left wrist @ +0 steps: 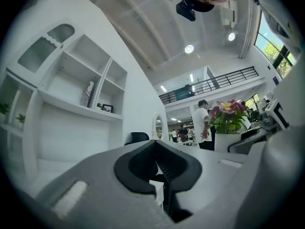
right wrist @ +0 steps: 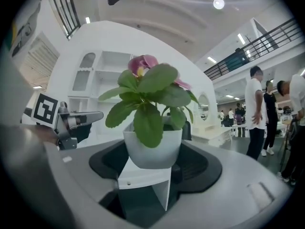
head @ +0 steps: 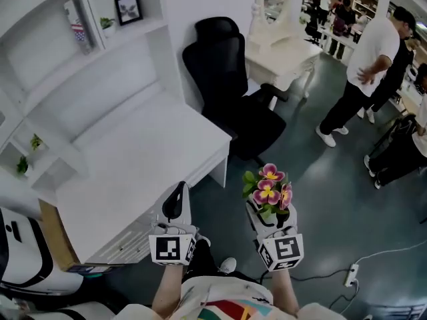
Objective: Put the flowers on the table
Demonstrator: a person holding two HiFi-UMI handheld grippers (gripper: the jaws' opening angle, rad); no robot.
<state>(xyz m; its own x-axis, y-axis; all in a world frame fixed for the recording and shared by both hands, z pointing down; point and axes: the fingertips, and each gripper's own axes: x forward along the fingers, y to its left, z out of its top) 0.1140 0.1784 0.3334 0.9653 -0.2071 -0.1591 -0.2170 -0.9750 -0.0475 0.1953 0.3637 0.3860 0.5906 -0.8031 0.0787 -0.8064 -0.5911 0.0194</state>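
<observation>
Pink flowers (head: pixel 269 187) in white pot (right wrist: pixel 152 149), upright in right gripper (head: pixel 269 213), near table (head: pixel 133 172)

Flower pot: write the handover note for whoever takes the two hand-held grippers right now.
Right hand-held gripper: shut on the white flower pot, which is upright, its pink blooms above the jaws.
Left hand-held gripper: jaws together, nothing in them.
Where things are: the pot is in the air over the dark floor, beside the front corner of the white table, not above its top.
Done: the pot is picked up and brought near the table.
Left: carry the pot over the table top, set it down upright, open the right jaws and draw back.
</observation>
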